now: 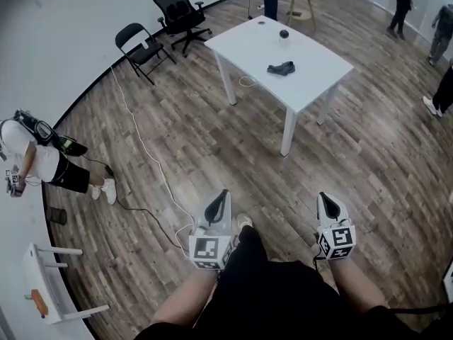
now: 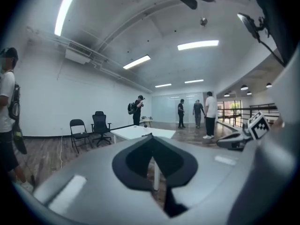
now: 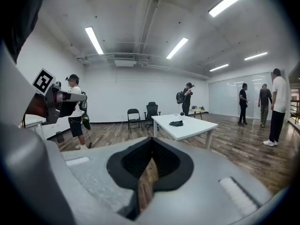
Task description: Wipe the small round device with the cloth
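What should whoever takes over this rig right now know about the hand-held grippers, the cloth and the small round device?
Left hand-held gripper: shut, empty, held low in front of the person.
Right hand-held gripper: shut, empty, held low as well.
Cloth: dark, lying on the white table across the room from both grippers.
Small round device: on the same table, beyond the cloth and apart from it.
Done: nothing yet; neither thing is touched.
Left: walk to the table, pick up the cloth, wipe the device.
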The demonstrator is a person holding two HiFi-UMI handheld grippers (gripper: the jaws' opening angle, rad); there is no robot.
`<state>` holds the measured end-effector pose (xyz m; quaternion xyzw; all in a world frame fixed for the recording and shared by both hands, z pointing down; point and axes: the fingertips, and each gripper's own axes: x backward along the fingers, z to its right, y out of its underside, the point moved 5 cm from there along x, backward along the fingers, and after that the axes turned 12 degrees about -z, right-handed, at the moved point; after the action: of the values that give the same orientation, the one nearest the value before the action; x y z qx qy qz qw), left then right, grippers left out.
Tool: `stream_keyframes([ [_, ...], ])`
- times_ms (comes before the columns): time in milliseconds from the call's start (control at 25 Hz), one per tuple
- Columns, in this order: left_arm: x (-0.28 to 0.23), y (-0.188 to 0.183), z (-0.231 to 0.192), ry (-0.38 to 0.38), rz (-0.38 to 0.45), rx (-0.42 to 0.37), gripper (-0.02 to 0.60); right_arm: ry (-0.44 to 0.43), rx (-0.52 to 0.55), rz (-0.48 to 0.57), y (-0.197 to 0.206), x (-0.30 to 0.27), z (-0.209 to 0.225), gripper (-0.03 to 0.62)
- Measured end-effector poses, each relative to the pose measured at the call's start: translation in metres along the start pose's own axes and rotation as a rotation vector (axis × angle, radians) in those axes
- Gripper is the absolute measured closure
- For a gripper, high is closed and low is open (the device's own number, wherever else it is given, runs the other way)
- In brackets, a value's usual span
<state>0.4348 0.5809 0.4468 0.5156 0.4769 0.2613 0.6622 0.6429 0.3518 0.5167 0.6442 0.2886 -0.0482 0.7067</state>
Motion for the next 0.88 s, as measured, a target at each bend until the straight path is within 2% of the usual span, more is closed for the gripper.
stream_keyframes([
  [360,-0.06,-0.026,-0.077,0.014,-0.009,0.012,0.577,-0.023,0.023,-0.01,-0.054,-0.086,-0.021,0.592],
  [600,-0.088,-0.025,-0.125,0.027,-0.006,0.041,0.577,-0.024,0.1,-0.024,-0.098,-0.131,-0.036,0.592],
  [720,-0.102,-0.032,-0.143,0.033,0.02,0.052,0.577,-0.012,0.139,-0.005,-0.124,-0.147,-0.034,0.592],
  [880,-0.121,-0.038,-0.165,0.039,0.051,0.063,0.577,0.011,0.123,0.016,-0.137,-0.17,-0.033,0.592],
])
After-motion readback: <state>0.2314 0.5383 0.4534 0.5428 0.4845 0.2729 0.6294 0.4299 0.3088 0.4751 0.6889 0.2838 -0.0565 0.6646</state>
